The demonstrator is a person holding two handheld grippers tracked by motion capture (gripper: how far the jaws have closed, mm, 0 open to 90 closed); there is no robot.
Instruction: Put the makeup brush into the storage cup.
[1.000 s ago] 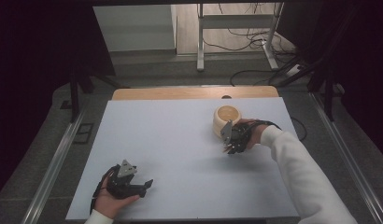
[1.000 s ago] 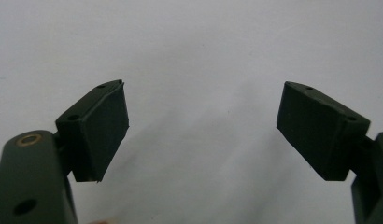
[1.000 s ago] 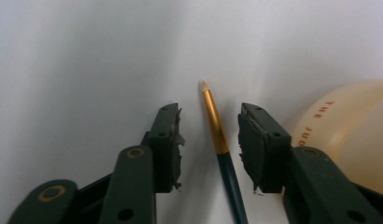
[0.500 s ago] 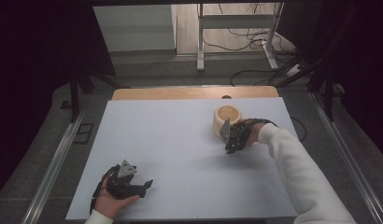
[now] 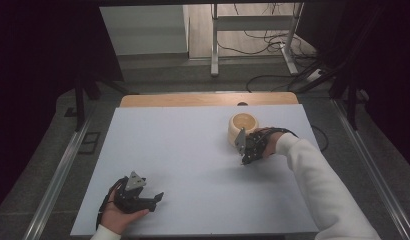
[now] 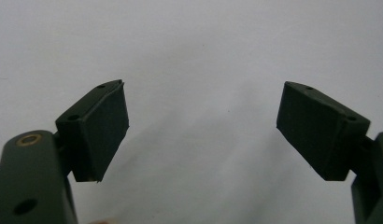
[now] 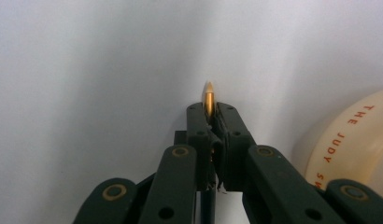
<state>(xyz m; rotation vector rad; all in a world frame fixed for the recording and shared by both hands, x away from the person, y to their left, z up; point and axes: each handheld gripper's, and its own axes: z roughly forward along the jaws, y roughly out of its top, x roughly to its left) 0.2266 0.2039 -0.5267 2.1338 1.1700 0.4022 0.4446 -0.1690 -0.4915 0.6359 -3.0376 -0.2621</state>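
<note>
Two grippers work over a white tabletop (image 5: 193,150) with a wooden strip along its far edge, grey floor, cables and a metal stand leg beyond it. Held low at the near left corner, the left gripper (image 5: 155,198) has its jaws spread wide over bare surface. The right gripper (image 5: 244,159), on an outstretched white-sleeved arm, pinches a small gold pointed tip (image 7: 209,97), tilted down just beside a cream lettered bowl (image 5: 243,126).

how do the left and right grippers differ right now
The left gripper has its jaws spread wide with nothing between them; the right gripper is shut on a thin gold-tipped object. The left sits near the table's front edge; the right is beside the cream cup. Both have black jaws.
</note>
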